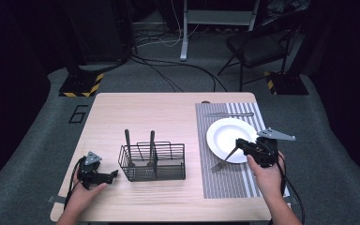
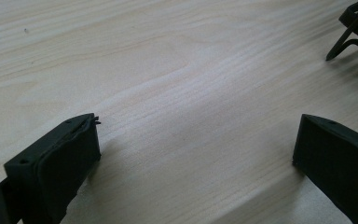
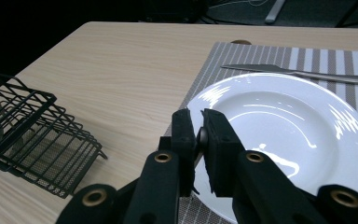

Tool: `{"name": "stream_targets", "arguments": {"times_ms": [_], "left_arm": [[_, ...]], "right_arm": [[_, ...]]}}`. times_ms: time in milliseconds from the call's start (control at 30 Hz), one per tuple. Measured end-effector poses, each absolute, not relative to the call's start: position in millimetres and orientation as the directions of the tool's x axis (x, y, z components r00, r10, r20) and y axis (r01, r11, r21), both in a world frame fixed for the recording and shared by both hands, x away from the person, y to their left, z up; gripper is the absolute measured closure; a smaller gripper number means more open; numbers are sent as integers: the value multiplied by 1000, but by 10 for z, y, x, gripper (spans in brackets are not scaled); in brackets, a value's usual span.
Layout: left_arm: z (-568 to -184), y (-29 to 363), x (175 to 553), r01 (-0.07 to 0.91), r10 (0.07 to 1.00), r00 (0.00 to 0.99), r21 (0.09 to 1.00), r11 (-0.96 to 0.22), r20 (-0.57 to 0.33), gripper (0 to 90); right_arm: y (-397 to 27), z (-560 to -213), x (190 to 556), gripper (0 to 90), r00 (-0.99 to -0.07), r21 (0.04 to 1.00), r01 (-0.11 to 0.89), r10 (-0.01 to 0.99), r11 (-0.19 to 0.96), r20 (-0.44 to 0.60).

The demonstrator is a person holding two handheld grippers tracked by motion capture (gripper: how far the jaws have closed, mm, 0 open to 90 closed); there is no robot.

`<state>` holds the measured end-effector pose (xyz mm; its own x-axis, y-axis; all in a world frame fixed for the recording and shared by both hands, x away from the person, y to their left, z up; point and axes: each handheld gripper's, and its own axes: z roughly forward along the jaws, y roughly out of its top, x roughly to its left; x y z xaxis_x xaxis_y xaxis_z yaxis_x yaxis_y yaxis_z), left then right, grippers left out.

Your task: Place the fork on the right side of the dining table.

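Dark floor and loose cables ring a pale wooden bench [image 1: 168, 112], with a chair parked beyond its far edge. Over on the striped mat [image 1: 225, 183], the right tongs [image 1: 236, 146] are clenched on a fork [image 1: 219, 165]: in the right gripper view the two black jaws stand nearly together with a sliver of metal handle pinched between the pads. From the high view the fork hangs down and away from those tongs, its tines low over the mat, just off the near-left rim of the white plate [image 1: 225, 129]. The plate sits right ahead of the right tongs [image 3: 196, 133], and a knife [image 3: 303, 72] lies on the mat beyond its far rim. Off to the left of these tongs stands the wire caddy [image 1: 153, 161], two dark handles poking up out of it. Beyond the caddy, the left tongs [image 1: 114, 174] rest low by the near-left corner of the bench, pointing at the caddy. They're released: in the left gripper view the jaws stand wide apart over bare wood, nothing between them, and a foot of the caddy [image 2: 354, 35] peeks in ahead and to one side.
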<state>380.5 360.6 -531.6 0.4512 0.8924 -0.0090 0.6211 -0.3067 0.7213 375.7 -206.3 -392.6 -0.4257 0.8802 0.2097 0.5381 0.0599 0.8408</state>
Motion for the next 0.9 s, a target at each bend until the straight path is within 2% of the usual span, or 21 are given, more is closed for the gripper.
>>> {"name": "stream_targets", "arguments": {"times_ms": [367, 500, 900], "left_arm": [[-5315, 3606, 3805, 621, 892, 451, 721, -307, -9, 1], [-5315, 3606, 3805, 621, 892, 451, 721, -307, -9, 1], [-5316, 3603, 3804, 622, 894, 448, 721, -304, -9, 1]], "right_arm": [[-2412, -4180, 3717, 787, -345, 822, 565, 885, -71, 314], [-2592, -4347, 3724, 778, -308, 800, 583, 871, -144, 382], [-2832, -4707, 3729, 735, -215, 743, 629, 868, -227, 447]]}}
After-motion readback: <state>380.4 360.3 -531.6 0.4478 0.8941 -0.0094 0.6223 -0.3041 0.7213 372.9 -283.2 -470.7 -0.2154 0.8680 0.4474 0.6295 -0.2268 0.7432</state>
